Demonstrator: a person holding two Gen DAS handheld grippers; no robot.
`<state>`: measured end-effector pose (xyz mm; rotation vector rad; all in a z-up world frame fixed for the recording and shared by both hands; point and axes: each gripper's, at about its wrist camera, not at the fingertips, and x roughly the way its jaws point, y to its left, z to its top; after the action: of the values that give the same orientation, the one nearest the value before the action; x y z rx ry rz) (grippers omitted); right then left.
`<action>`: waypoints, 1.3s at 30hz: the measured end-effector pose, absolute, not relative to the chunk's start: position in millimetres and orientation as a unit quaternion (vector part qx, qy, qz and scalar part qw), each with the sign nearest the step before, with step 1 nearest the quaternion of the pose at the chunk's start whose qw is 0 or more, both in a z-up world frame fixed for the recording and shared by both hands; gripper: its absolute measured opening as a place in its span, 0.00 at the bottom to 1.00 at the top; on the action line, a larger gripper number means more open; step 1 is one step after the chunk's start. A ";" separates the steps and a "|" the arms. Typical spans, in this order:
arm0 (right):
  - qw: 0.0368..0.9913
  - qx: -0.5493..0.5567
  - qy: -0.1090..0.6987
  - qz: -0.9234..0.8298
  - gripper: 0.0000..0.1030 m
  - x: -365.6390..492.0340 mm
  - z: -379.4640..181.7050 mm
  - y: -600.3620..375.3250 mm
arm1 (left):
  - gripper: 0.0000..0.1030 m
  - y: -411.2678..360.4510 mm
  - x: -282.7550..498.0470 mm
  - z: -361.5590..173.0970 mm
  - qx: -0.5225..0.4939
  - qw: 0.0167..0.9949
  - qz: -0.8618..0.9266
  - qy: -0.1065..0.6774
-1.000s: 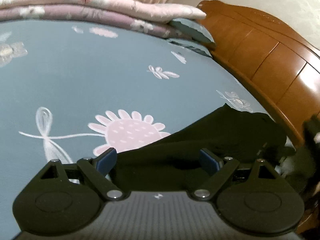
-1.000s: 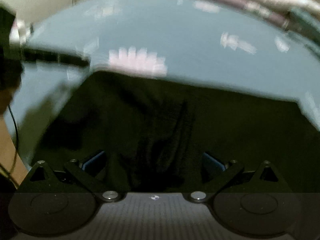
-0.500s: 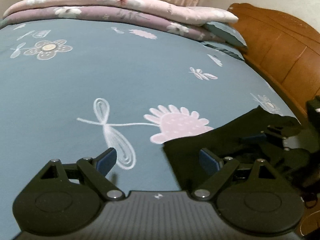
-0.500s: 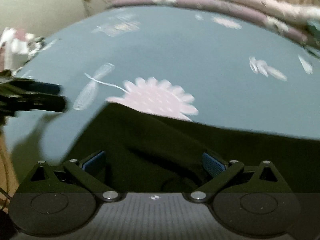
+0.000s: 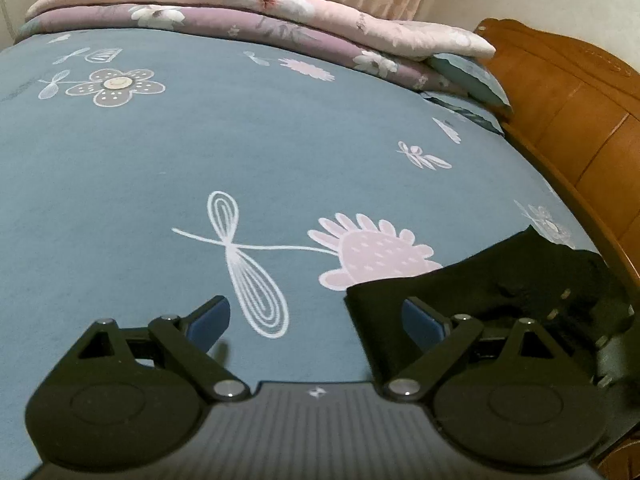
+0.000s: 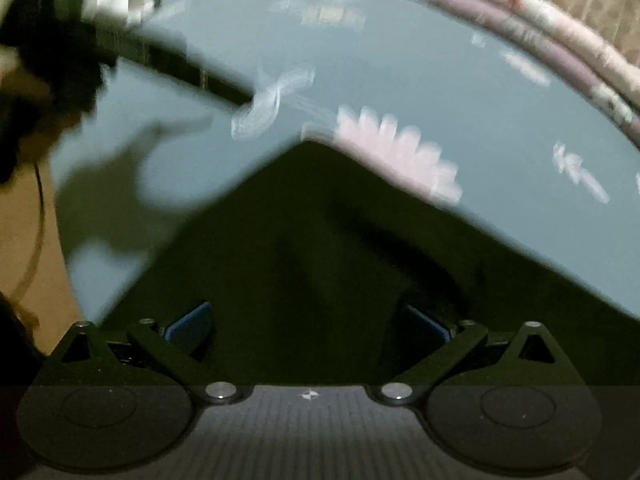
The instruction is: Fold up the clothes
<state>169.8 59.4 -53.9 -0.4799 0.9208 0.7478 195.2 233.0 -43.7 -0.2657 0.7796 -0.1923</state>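
1. Setting. A black garment (image 5: pixel 500 280) lay on a bed sheet (image 5: pixel 280 140) of blue-grey cloth printed with flowers, near the sheet's right edge and close beside a wooden bed frame (image 5: pixel 580 120). In the right wrist view the same garment (image 6: pixel 320 260) filled the lower middle and came to a corner that pointed away from the camera; that view was blurred.

2. Left gripper (image 5: pixel 316 316). Its jaws stood wide apart and held nothing. The left blue pad hung over bare sheet; the right pad hung over the garment's near-left edge.

3. Right gripper (image 6: pixel 308 320). Its jaws stood wide apart over dark cloth, with nothing pinched between the pads as far as the blur allowed a reading. The same tool (image 5: pixel 580 320) showed dimly at the right of the left wrist view.

4. Stage. The garment lay as a compact dark shape with straight edges. This would suit either a fold under way or a finished fold just let go; the frames did not settle which.

5. Technique. Any grip would do best at a corner or hem, both tools taking matching points, with layers kept flat and edges aligned.

6. Containers. None was in view. Folded quilts (image 5: pixel 240 4) were stacked at the far side of the bed.
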 end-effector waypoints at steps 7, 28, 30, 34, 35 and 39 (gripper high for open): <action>0.799 -0.202 0.427 0.372 1.00 162.5 -33.8 52.0 | 0.90 232.5 187.6 -44.4 -0.128 0.910 -0.096 0.383; 0.875 -0.150 0.411 0.208 1.00 160.8 5.9 -32.4 | 0.90 175.4 187.9 -32.3 -0.089 0.883 -0.219 0.406; 0.884 -0.132 0.410 0.180 1.00 157.8 8.6 -48.8 | 0.90 166.6 188.0 -35.8 -0.083 0.876 -0.232 0.415; 0.893 -0.114 0.411 0.141 1.00 148.5 9.8 -74.7 | 0.90 149.1 188.3 -42.7 -0.070 0.860 -0.259 0.433; 0.893 -0.112 0.413 0.137 1.00 146.6 9.2 -80.3 | 0.90 144.8 188.4 -44.4 -0.067 0.856 -0.266 0.438; 0.894 -0.103 0.419 0.120 1.00 139.8 7.4 -101.9 | 0.91 127.3 188.7 -51.3 -0.054 0.840 -0.292 0.455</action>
<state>139.8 -101.9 7.4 -0.2140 0.8695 0.2489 188.7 127.3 -51.3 -0.1143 0.9622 -0.6170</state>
